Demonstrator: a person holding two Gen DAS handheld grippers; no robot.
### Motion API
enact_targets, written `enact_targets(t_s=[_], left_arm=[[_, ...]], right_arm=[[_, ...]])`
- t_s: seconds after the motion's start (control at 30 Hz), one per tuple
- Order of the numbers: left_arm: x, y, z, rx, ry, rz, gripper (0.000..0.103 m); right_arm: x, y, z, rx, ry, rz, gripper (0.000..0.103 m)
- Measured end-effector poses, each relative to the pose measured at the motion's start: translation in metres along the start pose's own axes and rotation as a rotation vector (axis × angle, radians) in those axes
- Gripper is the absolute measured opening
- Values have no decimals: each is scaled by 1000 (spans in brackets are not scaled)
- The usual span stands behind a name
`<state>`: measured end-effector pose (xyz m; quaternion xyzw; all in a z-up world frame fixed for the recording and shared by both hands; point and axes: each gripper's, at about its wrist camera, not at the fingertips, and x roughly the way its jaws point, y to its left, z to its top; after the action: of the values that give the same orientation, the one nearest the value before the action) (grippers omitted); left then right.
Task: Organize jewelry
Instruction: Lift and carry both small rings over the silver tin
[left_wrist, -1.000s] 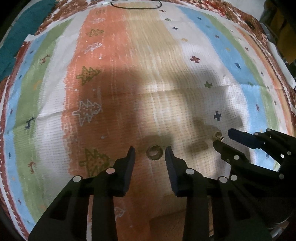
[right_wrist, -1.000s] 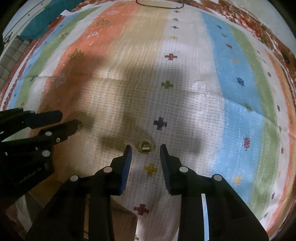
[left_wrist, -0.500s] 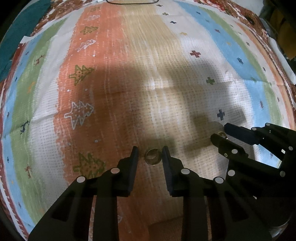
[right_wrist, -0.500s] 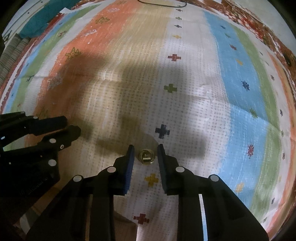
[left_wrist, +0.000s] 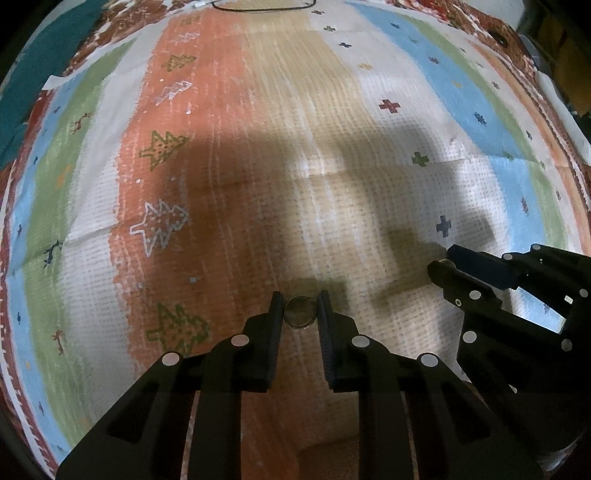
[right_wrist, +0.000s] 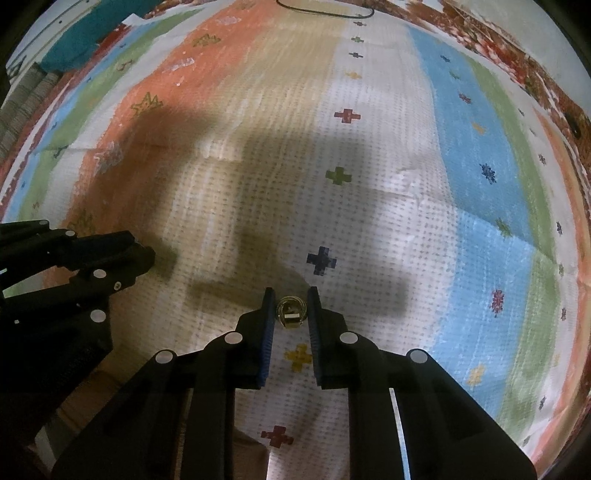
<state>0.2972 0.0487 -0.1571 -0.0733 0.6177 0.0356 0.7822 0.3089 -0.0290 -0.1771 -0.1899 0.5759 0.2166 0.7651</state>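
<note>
A plain gold ring (left_wrist: 300, 312) sits between the tips of my left gripper (left_wrist: 300, 309), which is shut on it, low over the striped cloth (left_wrist: 288, 155). A gold ring with a flat setting (right_wrist: 291, 314) sits between the tips of my right gripper (right_wrist: 290, 309), which is shut on it. The right gripper also shows in the left wrist view (left_wrist: 445, 264), close to the right. The left gripper shows in the right wrist view (right_wrist: 144, 251) at the left.
A thin dark cord loop (left_wrist: 262, 5) lies at the far edge of the cloth, also in the right wrist view (right_wrist: 325, 11). Teal fabric (left_wrist: 40, 62) lies at the far left. A tan surface (left_wrist: 332, 458) shows under the cloth's near edge.
Both grippers have closed from wide open onto their rings. Both have moved slightly forward and down toward the cloth.
</note>
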Motion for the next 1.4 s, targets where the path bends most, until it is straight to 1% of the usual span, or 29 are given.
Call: enact_targets(t_s=[0.07,0.17,0.3,0.37,0.5,0.6,0.77,0.93,1.13,1.4], left_arm=[[-4,2,-2,-6,-10,-3,18],[-9,3,-2,-12,-21,-7,18],[-17,9,-10,-21,-34,-10,18],[-20,11,-14,-17,-41,6,18],[-30,13,-19,-29,-54,-5,18],[-39,9,-20,-35,-70,-14,18],[-52,8,-30,-38,-91,-18,18],[-63,3,-38,-17,-106,12,18],[-80,-1,-46,-14,-138,1,18],[-90,-2,-60,-28,-155,-9,18]], right_arm=[[-3,-1,-3,2,-8,1,18],[-14,-5,-19,-1,-22,3,18],[-23,-4,-21,-4,-43,5,17],[-28,-4,-21,-6,-50,5,17],[-38,-8,-23,-3,-63,8,17],[-44,-5,-27,1,-76,14,17],[-58,-2,-33,2,-100,26,17],[-72,0,-42,3,-124,23,17],[-87,-1,-49,8,-153,16,17],[-102,4,-61,3,-179,29,17]])
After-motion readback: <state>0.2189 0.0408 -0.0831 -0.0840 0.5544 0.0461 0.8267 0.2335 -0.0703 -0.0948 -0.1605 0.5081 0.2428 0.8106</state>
